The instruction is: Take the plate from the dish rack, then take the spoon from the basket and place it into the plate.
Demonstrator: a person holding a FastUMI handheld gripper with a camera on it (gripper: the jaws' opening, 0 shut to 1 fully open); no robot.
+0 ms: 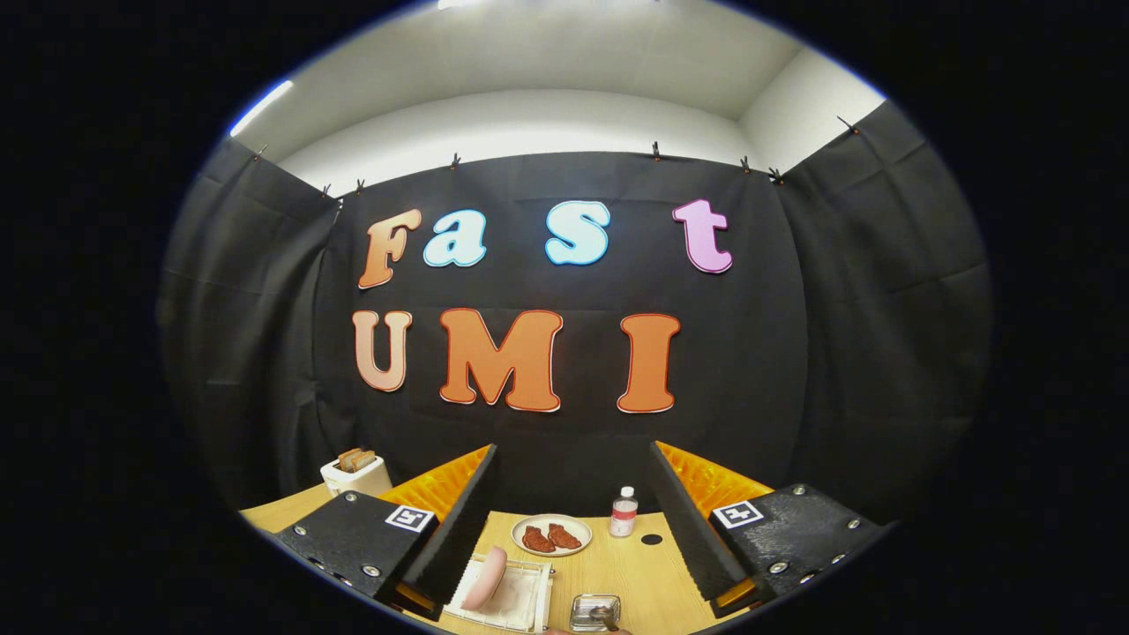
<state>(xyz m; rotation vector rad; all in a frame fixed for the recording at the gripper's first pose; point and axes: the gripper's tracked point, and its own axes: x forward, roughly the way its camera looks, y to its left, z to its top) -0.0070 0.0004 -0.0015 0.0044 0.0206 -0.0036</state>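
My gripper [573, 450] is held above the wooden table [617, 573], open wide, with nothing between its fingers. Low between the fingers stands a white dish rack [529, 604], and a pink plate [485, 578] rests on edge in it, close to the left finger. To the right of the rack is a small shiny basket [594, 608] with a spoon [607, 616] lying in it. Rack and basket are both partly cut off at the near side.
Beyond the rack sits a round plate with two reddish pieces of food [551, 535]. A small water bottle [624, 511] stands right of it, beside a black spot [651, 539] on the table. A white toaster with toast [355, 474] stands far left.
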